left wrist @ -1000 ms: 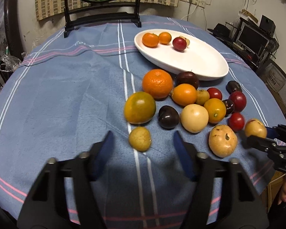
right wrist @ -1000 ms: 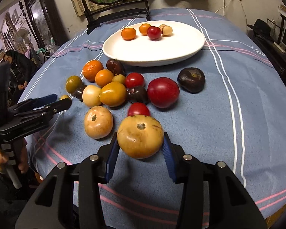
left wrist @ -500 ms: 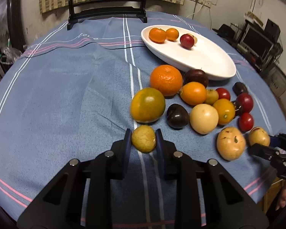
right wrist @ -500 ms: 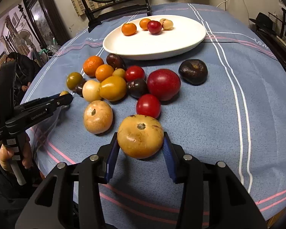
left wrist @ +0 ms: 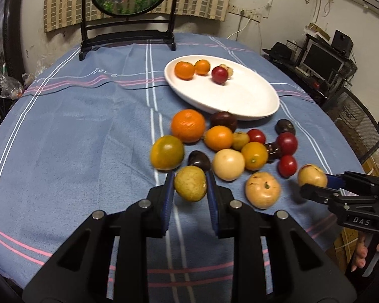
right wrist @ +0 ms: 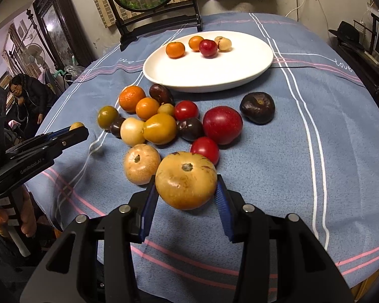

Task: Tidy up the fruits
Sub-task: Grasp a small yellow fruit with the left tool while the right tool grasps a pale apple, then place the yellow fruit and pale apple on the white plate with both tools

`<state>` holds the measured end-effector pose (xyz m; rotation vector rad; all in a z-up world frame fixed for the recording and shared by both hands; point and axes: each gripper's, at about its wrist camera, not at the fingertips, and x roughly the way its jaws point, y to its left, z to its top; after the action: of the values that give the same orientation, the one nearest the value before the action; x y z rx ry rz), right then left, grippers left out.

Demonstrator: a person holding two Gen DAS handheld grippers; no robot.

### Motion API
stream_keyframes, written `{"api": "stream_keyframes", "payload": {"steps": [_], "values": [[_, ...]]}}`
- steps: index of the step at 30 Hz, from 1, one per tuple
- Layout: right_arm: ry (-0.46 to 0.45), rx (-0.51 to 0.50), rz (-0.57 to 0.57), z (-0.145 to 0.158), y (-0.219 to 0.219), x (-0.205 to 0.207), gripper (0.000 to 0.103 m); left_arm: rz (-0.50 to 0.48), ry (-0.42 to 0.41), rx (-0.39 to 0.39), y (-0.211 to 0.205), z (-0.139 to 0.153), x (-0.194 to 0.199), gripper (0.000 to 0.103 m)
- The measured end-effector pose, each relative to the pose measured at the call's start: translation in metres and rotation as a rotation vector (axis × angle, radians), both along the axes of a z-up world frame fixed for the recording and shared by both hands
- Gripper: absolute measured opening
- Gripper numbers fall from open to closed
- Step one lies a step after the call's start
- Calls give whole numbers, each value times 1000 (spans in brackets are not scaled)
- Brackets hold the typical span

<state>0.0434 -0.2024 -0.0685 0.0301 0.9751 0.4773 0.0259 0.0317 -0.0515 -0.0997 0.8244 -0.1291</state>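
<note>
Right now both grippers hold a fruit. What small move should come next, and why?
Probably carry the left gripper forward to the white plate and release there. Its jaws are shut on the small yellow-green fruit, the plate holds only four fruits with much bare space, and the right gripper waits with its tan fruit.

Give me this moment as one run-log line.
left gripper: shut on small yellow fruit | right gripper: shut on tan round fruit | white plate: four fruits | loose fruits remain on cloth
</note>
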Motion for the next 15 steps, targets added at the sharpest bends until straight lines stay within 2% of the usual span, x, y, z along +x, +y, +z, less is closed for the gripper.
{"api": "stream_keyframes", "payload": {"steps": [7, 12, 15], "values": [[-18, 2, -10, 12, -3, 13, 45, -44, -33, 28, -10, 25, 24, 25], [-68, -30, 20, 43, 0, 60, 45, -75, -31, 74, -18, 50, 88, 25], [-101, -91, 10, 53, 8, 106, 45, -67, 6, 70, -25, 54, 149, 25]]}}
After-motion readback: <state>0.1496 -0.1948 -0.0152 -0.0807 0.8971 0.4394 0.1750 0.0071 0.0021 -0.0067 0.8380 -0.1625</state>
